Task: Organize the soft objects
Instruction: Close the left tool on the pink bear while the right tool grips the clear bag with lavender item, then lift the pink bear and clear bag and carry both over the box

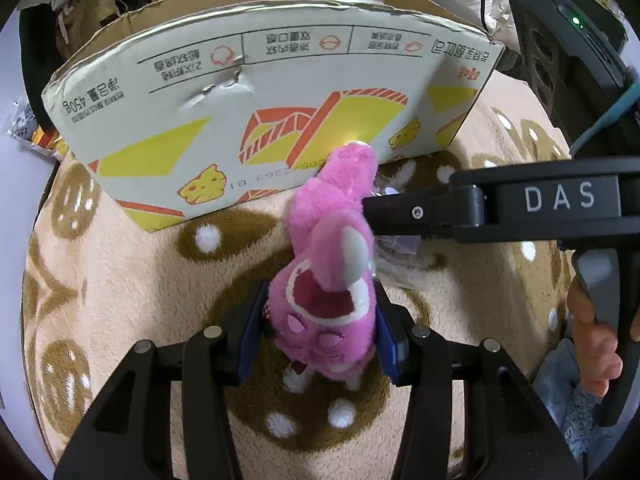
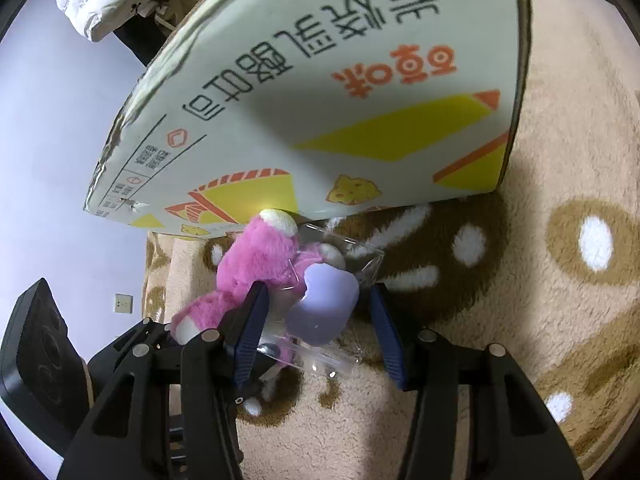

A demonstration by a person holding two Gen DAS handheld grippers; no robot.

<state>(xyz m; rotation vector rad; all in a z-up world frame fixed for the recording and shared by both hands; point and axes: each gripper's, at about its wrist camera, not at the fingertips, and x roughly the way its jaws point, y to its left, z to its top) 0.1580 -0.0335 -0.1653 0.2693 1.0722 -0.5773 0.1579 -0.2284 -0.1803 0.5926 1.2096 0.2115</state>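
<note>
A fluffy pink plush toy, with white paw tips and a darker pink muzzle, stands on a fleecy beige blanket patterned with brown shapes and white dots. It is just in front of a printed cardboard box, glossy white with yellow and orange graphics and a torn dent in its face; the toy's top paw touches the box's lower edge.

The left claw points steeply down and is clamped on the toy's body, its blue ribbed pads pressed into the fur on both sides.

The right claw reaches in beside the toy, straddling a crinkled clear plastic bag holding a smooth lilac rounded piece. Its pads stand clear of the bag on both sides, so it grips nothing. A hand holds its grip.

Beyond the blanket's left edge are a pale wall and a wall socket.
</note>
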